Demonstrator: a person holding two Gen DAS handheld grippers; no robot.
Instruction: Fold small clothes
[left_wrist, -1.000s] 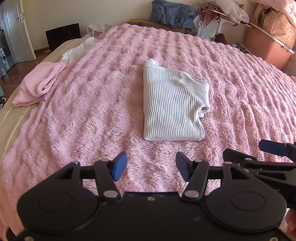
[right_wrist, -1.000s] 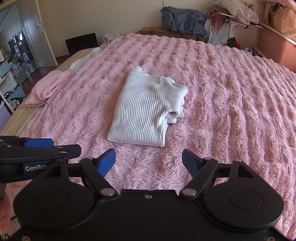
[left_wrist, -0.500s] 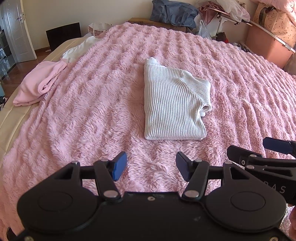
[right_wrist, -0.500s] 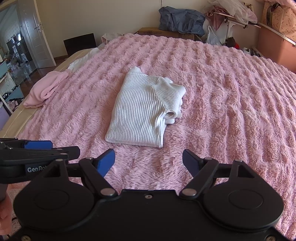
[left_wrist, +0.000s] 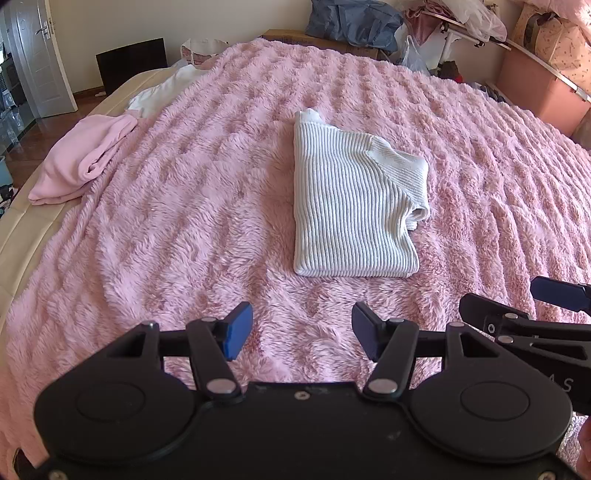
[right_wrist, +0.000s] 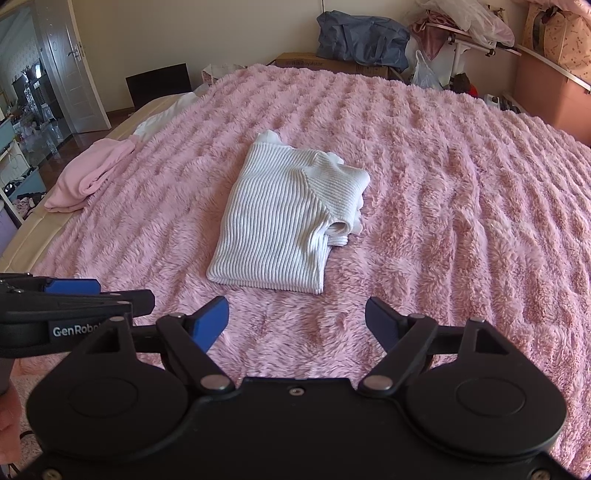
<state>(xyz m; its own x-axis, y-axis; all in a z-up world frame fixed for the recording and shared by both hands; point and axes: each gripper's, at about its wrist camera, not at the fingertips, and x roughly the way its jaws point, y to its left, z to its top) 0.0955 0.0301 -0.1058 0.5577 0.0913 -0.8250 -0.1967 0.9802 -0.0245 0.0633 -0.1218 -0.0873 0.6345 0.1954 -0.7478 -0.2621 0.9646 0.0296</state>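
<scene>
A white ribbed sweater lies folded into a rectangle in the middle of the pink fluffy blanket; it also shows in the right wrist view. My left gripper is open and empty, hovering near the bed's front, short of the sweater's near edge. My right gripper is open and empty, also short of the sweater. The right gripper shows at the right edge of the left wrist view, and the left gripper shows at the left of the right wrist view.
A crumpled pink garment and a white garment lie at the bed's left edge. Boxes, a blue bag and clutter stand beyond the bed. A door is at far left.
Both grippers have drifted slightly; the sweater sits a little lower and closer in both views. The sweater has not moved on the bed. Jaws stay open.
</scene>
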